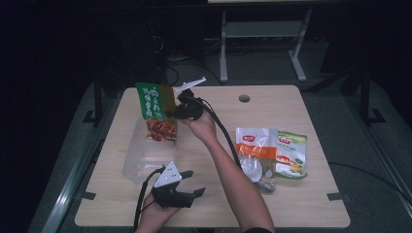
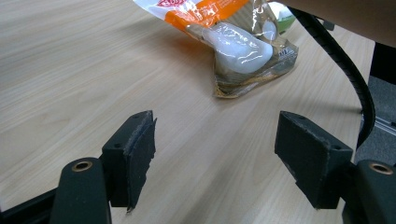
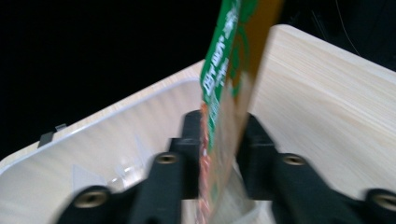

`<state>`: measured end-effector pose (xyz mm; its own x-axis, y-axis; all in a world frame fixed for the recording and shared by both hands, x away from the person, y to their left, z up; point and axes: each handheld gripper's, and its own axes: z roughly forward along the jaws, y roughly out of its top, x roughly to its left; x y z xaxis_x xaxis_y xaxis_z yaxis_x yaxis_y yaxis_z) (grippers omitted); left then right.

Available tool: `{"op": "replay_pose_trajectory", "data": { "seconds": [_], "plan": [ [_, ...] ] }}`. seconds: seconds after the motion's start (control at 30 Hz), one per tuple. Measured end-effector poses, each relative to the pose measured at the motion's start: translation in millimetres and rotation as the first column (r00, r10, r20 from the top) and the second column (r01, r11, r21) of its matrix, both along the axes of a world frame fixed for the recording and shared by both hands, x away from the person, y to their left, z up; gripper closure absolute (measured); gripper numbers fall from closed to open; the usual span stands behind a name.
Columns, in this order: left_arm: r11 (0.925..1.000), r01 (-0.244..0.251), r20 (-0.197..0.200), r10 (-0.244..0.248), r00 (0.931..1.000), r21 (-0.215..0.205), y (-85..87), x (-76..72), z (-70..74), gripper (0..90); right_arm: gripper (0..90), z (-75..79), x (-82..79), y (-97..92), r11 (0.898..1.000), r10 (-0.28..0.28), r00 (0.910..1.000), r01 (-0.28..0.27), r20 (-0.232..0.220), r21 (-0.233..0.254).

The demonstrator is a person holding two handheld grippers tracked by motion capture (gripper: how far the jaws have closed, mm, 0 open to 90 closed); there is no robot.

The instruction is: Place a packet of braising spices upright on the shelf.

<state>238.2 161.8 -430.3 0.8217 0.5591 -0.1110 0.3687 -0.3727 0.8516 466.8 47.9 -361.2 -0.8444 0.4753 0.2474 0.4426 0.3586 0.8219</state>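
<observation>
Green snack bag (image 1: pixel 156 111) | clamped in right gripper (image 1: pixel 180 108) jaws over clear tub (image 1: pixel 145 160) | left gripper (image 2: pixel 215 156) jaws spread, empty

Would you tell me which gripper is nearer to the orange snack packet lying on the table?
Left. The left gripper rests open beside the orange snack packet, while the right gripper holds a green packet above the clear container.

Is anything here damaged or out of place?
Nothing is spilled. The inner pad of the left gripper is ragged and chipped along its edge, which looks like wear. The green snack packet hangs clamped in the right gripper above the clear plastic bin.
</observation>
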Motion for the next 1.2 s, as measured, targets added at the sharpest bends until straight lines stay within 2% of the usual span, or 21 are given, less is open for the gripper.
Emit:
{"op": "replay_pose_trajectory", "data": {
  "seconds": [0.1, 0.13, 0.17, 0.2, 0.37, 0.4, 0.5, 0.6, 0.9, 1.07, 1.2],
  "plan": [
    [1.0000, 0.001, 0.001, -0.001, 1.0000, 0.001, -0.4, 0.5, -0.5, 28.3, 64.2, -0.4, -0.9, -3.2, 1.000, -0.001, 0.9999, 0.001, -0.013, -0.008],
    [1.0000, 0.002, -0.001, -0.002, 1.0000, 0.005, -0.6, 0.6, -0.4, 28.3, 58.1, -0.6, -1.9, -7.2, 1.000, -0.007, 0.9999, 0.007, -0.015, -0.014],
    [1.0000, 0.002, -0.001, -0.002, 1.0000, 0.005, -0.6, 0.6, -0.4, 28.2, 58.1, -0.6, -1.9, -7.2, 1.000, -0.007, 0.9999, 0.007, -0.015, -0.014],
    [1.0000, 0.002, -0.001, -0.002, 1.0000, 0.006, -0.7, 0.6, -0.4, 28.1, 54.8, -0.6, -3.0, -12.5, 1.000, -0.003, 0.9995, 0.003, -0.032, -0.011],
    [1.0000, 0.004, 0.001, -0.004, 1.0000, 0.009, -1.1, 1.4, -1.0, 27.9, 49.4, 0.6, -7.8, -24.9, 1.000, -0.003, 0.9990, 0.002, -0.044, -0.013],
    [1.0000, 0.001, -0.003, -0.001, 1.0000, 0.007, -1.7, 1.5, -1.5, 27.8, 47.3, 1.9, -10.8, -31.5, 1.000, 0.007, 0.9982, -0.008, -0.059, -0.008],
    [1.0000, 0.001, -0.005, -0.001, 1.0000, 0.007, -2.0, 1.5, -1.7, 27.8, 46.8, 4.6, -14.9, -37.5, 1.000, 0.015, 0.9984, -0.015, -0.054, -0.003],
    [0.9999, 0.004, -0.002, -0.004, 1.0000, 0.009, -2.5, 1.9, -2.0, 27.7, 45.6, 7.7, -22.6, -48.9, 0.999, 0.019, 0.9984, -0.021, -0.052, -0.024],
    [0.9997, 0.012, -0.006, -0.012, 0.9999, 0.021, -4.3, 3.0, -3.3, 27.4, 44.1, 8.6, -32.5, -78.7, 0.999, -0.002, 0.9981, -0.001, -0.062, -0.044],
    [0.9988, 0.025, -0.001, -0.025, 0.9997, 0.042, -5.8, 3.7, -3.5, 27.3, 42.8, 8.7, -39.8, -99.5, 0.998, -0.019, 0.9977, 0.015, -0.064, -0.055],
    [0.9993, 0.024, -0.006, -0.024, 0.9997, 0.027, -7.4, 3.3, -4.7, 27.3, 41.0, 10.5, -44.7, -111.3, 0.998, -0.029, 0.9972, 0.025, -0.069, -0.062]
  ]
}}
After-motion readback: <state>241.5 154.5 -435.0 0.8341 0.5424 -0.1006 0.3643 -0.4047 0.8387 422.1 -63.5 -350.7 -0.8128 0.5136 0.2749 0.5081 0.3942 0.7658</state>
